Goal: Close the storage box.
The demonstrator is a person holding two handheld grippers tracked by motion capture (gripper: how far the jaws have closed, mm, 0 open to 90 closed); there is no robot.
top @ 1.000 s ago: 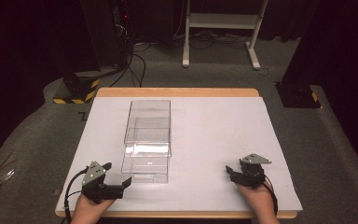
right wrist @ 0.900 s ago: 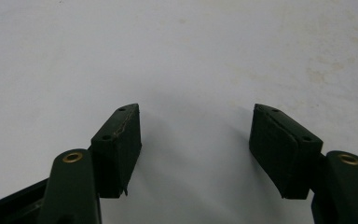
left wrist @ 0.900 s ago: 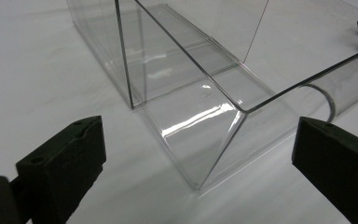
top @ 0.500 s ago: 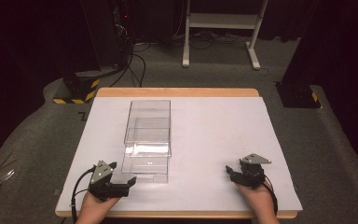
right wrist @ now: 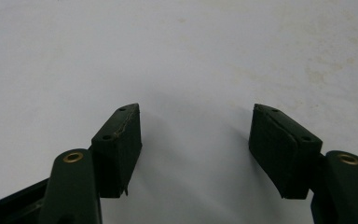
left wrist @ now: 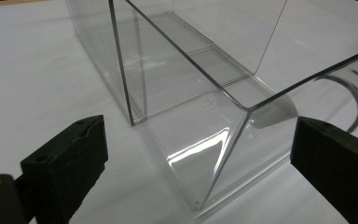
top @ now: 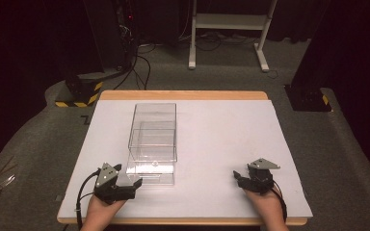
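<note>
No brand, label or legible writing anywhere, apart from one dark mark on the floor by the far left corner, too small to read. White sheet over a light wooden worktop (top: 183, 95), wood showing along the far and near edges, faint yellowish stains on the white in the right gripper view. Grey carpet all round, a white metal frame (top: 229, 29) on the floor beyond, black stands with yellow-and-black hazard stripes (top: 79, 94) at the far left, dark cables beside them, room otherwise dim. Long clear plastic box (top: 152, 142) lying left of centre on the sheet, long axis running away from the near edge, near end close to the left tongs (top: 136, 183). Left hand low at the near left edge, tongs pointing right toward the box's near corner; jaws apart, that corner between them without contact. Right tongs (top: 237, 176) resting at the near right, well apart from the box, pointing left, jaws apart over bare white sheet.
</note>
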